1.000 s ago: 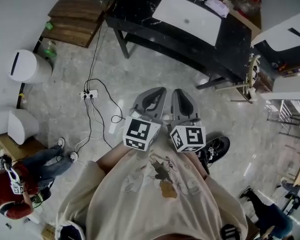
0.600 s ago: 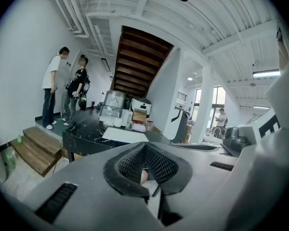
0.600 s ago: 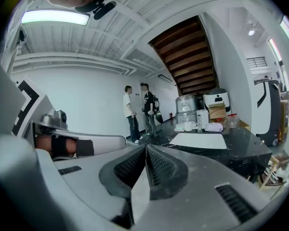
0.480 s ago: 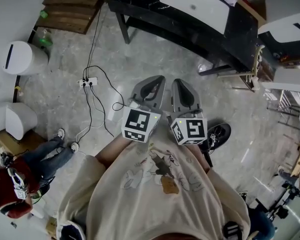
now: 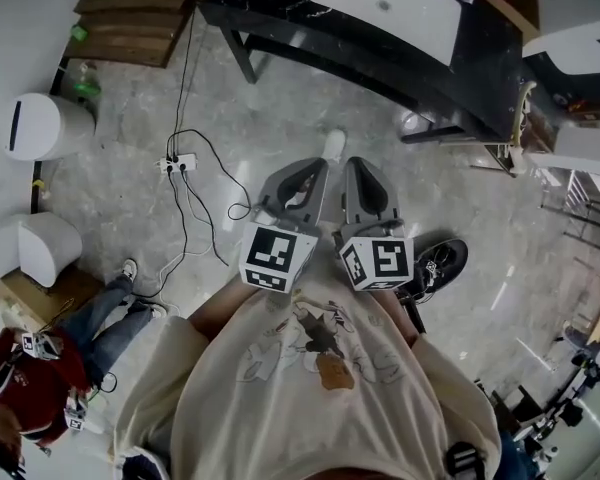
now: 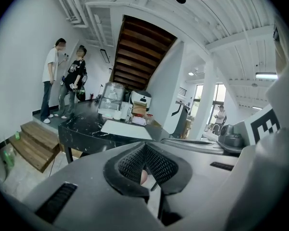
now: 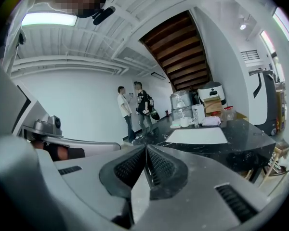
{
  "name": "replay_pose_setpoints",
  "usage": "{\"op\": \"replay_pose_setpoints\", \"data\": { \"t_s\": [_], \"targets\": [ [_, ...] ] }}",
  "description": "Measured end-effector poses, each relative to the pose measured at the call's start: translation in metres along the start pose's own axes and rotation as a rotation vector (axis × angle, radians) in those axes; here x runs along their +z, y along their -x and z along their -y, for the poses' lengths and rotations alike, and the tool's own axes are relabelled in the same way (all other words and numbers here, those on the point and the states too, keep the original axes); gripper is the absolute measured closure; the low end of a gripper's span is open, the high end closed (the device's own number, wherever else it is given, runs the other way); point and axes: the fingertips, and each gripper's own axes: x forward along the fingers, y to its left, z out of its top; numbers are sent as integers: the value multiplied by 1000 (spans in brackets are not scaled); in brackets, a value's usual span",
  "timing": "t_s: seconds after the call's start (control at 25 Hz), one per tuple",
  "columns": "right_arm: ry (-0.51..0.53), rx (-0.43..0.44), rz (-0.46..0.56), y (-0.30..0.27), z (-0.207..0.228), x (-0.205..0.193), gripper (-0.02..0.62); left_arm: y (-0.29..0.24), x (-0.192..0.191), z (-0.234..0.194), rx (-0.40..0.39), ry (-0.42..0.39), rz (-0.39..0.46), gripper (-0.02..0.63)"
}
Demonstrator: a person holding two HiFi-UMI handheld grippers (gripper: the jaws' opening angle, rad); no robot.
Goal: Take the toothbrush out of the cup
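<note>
Both grippers are held side by side in front of the person's chest, above the stone floor. My left gripper (image 5: 315, 173) and right gripper (image 5: 360, 173) are both shut, pads together, nothing between them. They point toward a black marble table (image 5: 270, 8) with a white mat (image 5: 390, 13) on it. In the left gripper view, my left gripper (image 6: 145, 150) faces that table (image 6: 82, 126); a clear container (image 6: 111, 95) and white cups (image 6: 117, 114) stand at its far end. The right gripper (image 7: 145, 150) sees the same cups (image 7: 184, 122). A toothbrush is too small to make out.
A power strip with cables (image 5: 177, 163) lies on the floor at the left, near a white bin (image 5: 42, 126) and wooden steps (image 5: 130, 13). A person in red (image 5: 35, 378) crouches at lower left. Two people (image 6: 62, 81) stand beyond the table. White units (image 5: 580, 48) stand at right.
Both grippers have sunk a little and moved toward the table, still shut. The table has slid toward the picture's top edge, and a white shoe now shows ahead of the grippers.
</note>
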Motion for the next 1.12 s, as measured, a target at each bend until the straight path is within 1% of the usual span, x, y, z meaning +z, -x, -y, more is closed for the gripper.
{"op": "replay_pose_setpoints", "data": {
  "t_s": [0.28, 0.48, 0.6, 0.76, 0.96, 1.12],
  "targets": [
    [-57, -16, 21, -54, 52, 29, 572, -65, 27, -17, 12, -21, -33, 594],
    [-92, 27, 42, -100, 90, 63, 572, -123, 61, -28, 18, -47, -42, 594],
    [-98, 47, 39, -124, 117, 79, 572, -160, 80, -32, 26, -59, -54, 594],
    [-102, 36, 20, -155, 162, 91, 572, -206, 99, -34, 44, -70, -65, 594],
    [-124, 75, -5, -183, 202, 102, 572, -255, 114, -37, 83, -55, -84, 594],
    [-124, 98, 12, -206, 233, 121, 572, -293, 130, -36, 99, -63, -75, 594]
  ]
}}
